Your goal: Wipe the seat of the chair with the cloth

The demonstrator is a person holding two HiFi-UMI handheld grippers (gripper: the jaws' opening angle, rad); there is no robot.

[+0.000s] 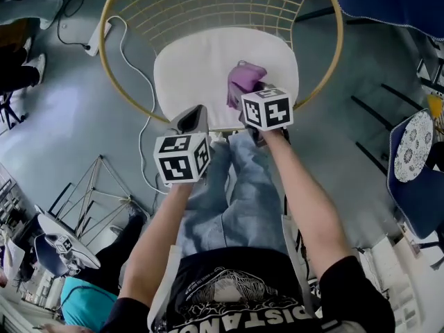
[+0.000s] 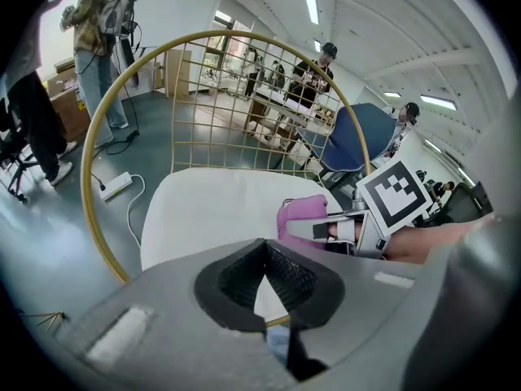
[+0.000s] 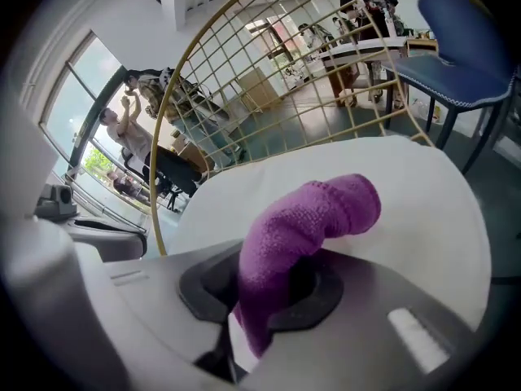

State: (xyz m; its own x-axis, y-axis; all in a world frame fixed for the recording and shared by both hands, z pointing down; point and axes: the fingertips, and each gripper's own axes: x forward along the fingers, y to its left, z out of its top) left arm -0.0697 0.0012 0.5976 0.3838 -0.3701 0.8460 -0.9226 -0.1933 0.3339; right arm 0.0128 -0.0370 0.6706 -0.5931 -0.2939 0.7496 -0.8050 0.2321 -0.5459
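Over the front right part of the white seat (image 1: 201, 64) of the chair, the right claw (image 1: 244, 104) is closed on the purple cloth (image 1: 244, 79). Its own view shows a fold of the cloth pinched between the dark pads, with the free end standing up out of the claw (image 3: 273, 283) and curling over towards the seat's right side. Whether the cloth (image 3: 326, 210) presses on the seat (image 3: 407, 177) cannot be told from any view.

At the seat's front left corner, the left claw (image 1: 193, 118) hangs above the edge. Its pads meet at the tips and nothing is held between them (image 2: 264, 255); through the small gap behind the tips a strip of seat and blue jeans shows. From this side the cloth (image 2: 299, 217) appears beyond the seat's near edge (image 2: 203, 210), to the right.

Behind the seat rises the gold wire backrest (image 1: 208, 5), a round hoop filled with a grid. On the grey floor left of the seat lies a white power strip (image 1: 97, 39) with its cable curling towards the seat's front. Right of the seat stands a blue chair (image 2: 358, 137).
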